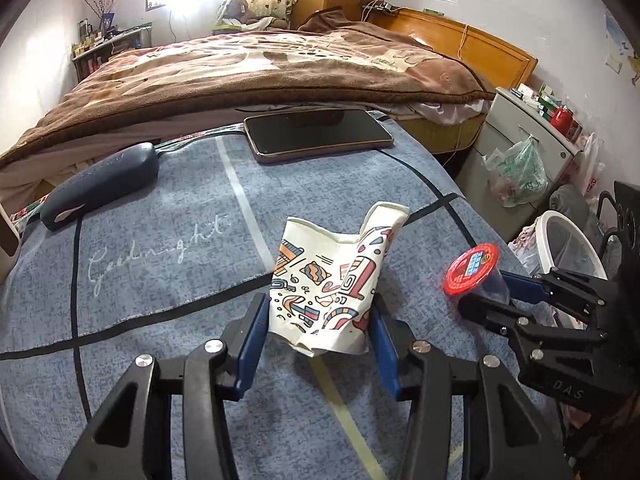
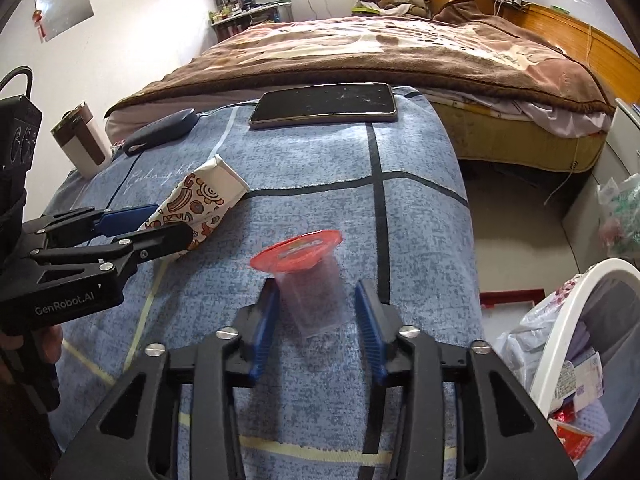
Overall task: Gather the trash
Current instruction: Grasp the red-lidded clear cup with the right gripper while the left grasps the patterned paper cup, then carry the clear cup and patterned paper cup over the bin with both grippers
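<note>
A crushed patterned paper cup (image 1: 332,276) lies on the blue cloth (image 1: 160,280). My left gripper (image 1: 318,328) is open, its blue pads on either side of the cup's base; it also shows in the right wrist view (image 2: 168,224) around the cup (image 2: 196,204). A clear plastic cup with a red foil lid (image 2: 310,280) lies on the cloth between the fingers of my open right gripper (image 2: 316,316), apart from both pads. In the left wrist view the right gripper (image 1: 492,292) straddles that red-lidded cup (image 1: 474,270).
A phone (image 1: 318,134) and a dark blue case (image 1: 100,186) lie at the cloth's far end. A white-rimmed bin (image 2: 568,332) with wrappers stands low on the right. A tumbler (image 2: 82,142) stands at left. A bed (image 2: 380,44) fills the background.
</note>
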`<state>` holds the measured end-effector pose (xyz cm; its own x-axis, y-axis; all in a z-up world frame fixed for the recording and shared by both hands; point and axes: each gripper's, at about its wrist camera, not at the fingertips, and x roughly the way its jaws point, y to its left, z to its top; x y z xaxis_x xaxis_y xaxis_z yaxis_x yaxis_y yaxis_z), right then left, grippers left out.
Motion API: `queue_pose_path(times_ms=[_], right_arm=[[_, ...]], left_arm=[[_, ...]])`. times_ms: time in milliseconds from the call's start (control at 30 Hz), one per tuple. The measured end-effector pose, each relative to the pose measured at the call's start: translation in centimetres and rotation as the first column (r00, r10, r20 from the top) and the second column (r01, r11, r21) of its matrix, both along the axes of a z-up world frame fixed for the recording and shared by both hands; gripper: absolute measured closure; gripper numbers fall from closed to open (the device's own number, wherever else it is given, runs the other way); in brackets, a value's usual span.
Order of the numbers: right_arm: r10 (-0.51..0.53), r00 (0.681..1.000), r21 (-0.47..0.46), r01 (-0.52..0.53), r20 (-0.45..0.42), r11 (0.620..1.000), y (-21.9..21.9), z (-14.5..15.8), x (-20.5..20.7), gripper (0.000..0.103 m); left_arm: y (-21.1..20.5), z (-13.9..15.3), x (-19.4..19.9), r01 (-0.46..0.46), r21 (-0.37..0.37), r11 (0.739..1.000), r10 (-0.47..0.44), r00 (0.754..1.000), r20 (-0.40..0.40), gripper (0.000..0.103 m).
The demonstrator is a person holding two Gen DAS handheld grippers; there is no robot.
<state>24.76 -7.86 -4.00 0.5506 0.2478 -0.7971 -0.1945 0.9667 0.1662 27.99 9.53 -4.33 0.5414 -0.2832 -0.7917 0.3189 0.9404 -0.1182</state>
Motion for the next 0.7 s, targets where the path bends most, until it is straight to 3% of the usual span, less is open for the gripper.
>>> queue_pose_path(times_ms=[700], right_arm=[[-0.019,0.998,0.041,0.017,0.059,0.999,-1.1,1.5,-2.6,0.071]], left_arm=[[-1.0,1.9,-4.1,-0.034,0.002,0.999,0.034,0.998,0.051,0.055]])
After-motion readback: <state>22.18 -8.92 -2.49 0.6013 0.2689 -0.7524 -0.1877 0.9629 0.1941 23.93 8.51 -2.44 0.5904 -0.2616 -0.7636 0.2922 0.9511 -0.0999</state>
